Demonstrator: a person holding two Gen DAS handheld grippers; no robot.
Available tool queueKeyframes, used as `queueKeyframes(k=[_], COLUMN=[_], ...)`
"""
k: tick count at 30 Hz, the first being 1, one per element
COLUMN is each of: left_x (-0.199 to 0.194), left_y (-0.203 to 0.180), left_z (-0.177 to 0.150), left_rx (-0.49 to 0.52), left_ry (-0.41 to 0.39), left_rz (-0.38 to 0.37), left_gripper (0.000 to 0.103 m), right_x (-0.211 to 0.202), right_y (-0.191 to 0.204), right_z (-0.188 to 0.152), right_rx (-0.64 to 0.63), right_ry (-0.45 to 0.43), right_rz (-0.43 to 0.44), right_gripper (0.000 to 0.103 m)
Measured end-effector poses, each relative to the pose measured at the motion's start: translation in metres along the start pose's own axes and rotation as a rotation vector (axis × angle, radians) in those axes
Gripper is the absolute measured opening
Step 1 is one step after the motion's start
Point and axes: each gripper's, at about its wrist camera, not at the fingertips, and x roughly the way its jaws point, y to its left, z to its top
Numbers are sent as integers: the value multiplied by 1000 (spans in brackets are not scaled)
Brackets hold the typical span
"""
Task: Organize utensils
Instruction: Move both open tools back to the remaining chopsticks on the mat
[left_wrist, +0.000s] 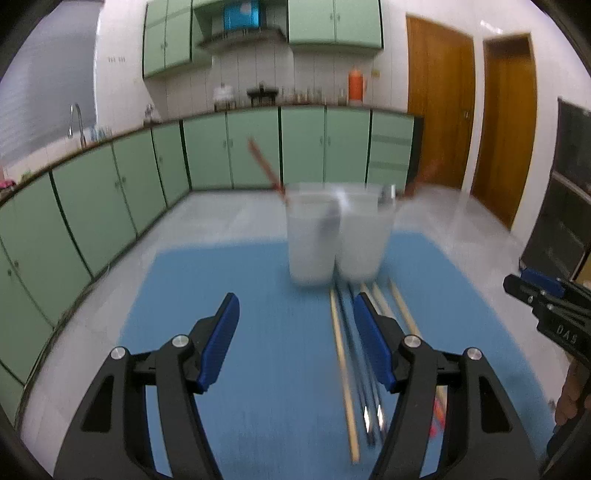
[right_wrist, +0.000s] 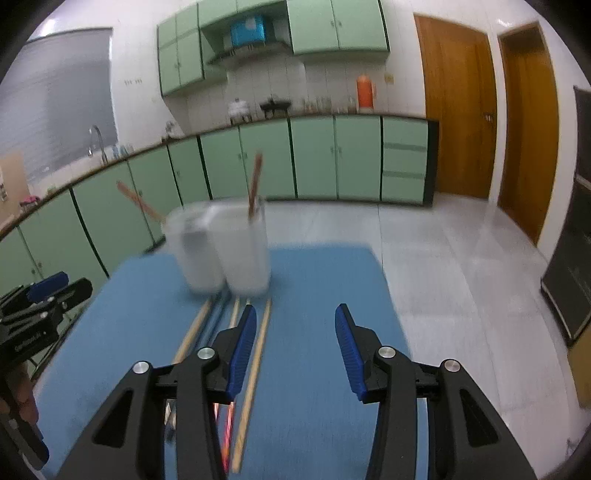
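left gripper (left_wrist: 295, 317): jaws apart, nothing between them; chopsticks (left_wrist: 343, 369) lie under its right finger
right gripper (right_wrist: 295, 328): jaws apart, empty; chopsticks under its left finger
cups (left_wrist: 334, 232): two, touching, at the chopsticks' far ends, on blue mat (left_wrist: 258, 369)
right view only: orange-red stick (right_wrist: 225, 424)
blur: heavy

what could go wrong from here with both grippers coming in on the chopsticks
1. The chopsticks lie packed side by side on the blue mat, so open jaws may pinch two at once or roll the neighbours away.
2. Their far ends reach the base of the two cups; a push along them could tip a cup.
3. The left gripper and right gripper aim at the same bundle and might collide.
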Motion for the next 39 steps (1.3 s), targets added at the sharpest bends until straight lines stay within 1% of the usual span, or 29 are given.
queueKeyframes(k=[4, 7, 11, 15, 19, 25, 27, 29, 32, 36, 39], left_x=[2, 4, 9, 15, 17, 26, 25, 24, 23, 23, 22], left_y=[1, -5, -3, -10, -17, -19, -20, -18, -11, -12, -14], left_z=[-33, -58, -77, -89, -98, -107, -105, -105, -103, -102, -102], left_rx=[8, 23, 15, 9, 21, 33, 45, 41, 18, 26, 25], left_ry=[87, 150, 216, 263, 289, 331, 324, 322, 327, 323, 321], left_rz=[-15, -27, -48, -68, -75, -61, -44, -25, -28, -29, -32], left_gripper=[63, 63, 62, 58, 56, 52, 52, 49, 48, 46, 46], right_x=[1, 2, 6, 9, 10, 11, 12, 13, 13, 18, 21], right_y=[1, 9, 14, 18, 18, 21, 23, 25, 30, 34, 33], right_z=[-34, -46, -59, -69, -76, -82, -84, -86, -90, -92, -93], right_rx=[-1, -8, -19, -26, -34, -58, -68, -76, -94, -110, -115], right_ry=[70, 103, 136, 162, 182, 211, 221, 227, 237, 259, 269], right_rz=[20, 28, 33, 43, 53, 69, 76, 83, 93, 89, 76], right_gripper=[44, 43, 41, 39, 37, 34, 34, 33, 33, 29, 29])
